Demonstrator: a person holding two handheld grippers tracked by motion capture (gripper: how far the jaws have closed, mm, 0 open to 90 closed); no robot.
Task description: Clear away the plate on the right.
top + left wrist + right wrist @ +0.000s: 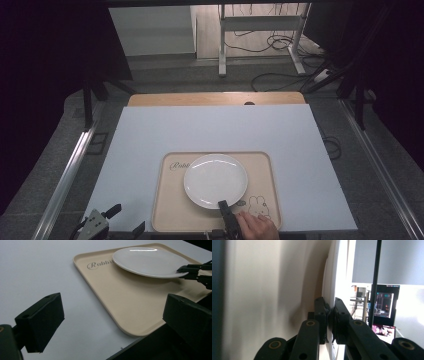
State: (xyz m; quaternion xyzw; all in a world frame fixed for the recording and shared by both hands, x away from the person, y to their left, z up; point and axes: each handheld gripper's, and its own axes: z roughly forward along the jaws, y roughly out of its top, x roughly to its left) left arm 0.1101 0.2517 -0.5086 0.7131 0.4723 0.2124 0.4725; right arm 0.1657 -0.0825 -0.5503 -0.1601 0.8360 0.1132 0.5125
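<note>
A white round plate (215,180) lies on a beige tray (170,212) with a rabbit drawing and lettering. My right gripper (223,205) is turned on its side and shut on the plate's near rim, one jaw above it and one below. The right gripper view shows the rim (337,277) pinched between the jaws of that gripper (329,307), with the tray (274,290) beside it. My left gripper (126,219) stands open at the table's near left corner, empty. In the left gripper view, its jaws (112,317) frame the tray (120,295), the plate (150,261) and the right gripper (183,271).
The tray sits near the front edge of a pale blue-grey table top (215,125). A wooden board edge (215,98) shows at the back. A person's hand (257,227) holds the right gripper. Metal rails (65,175) run along both sides on the floor.
</note>
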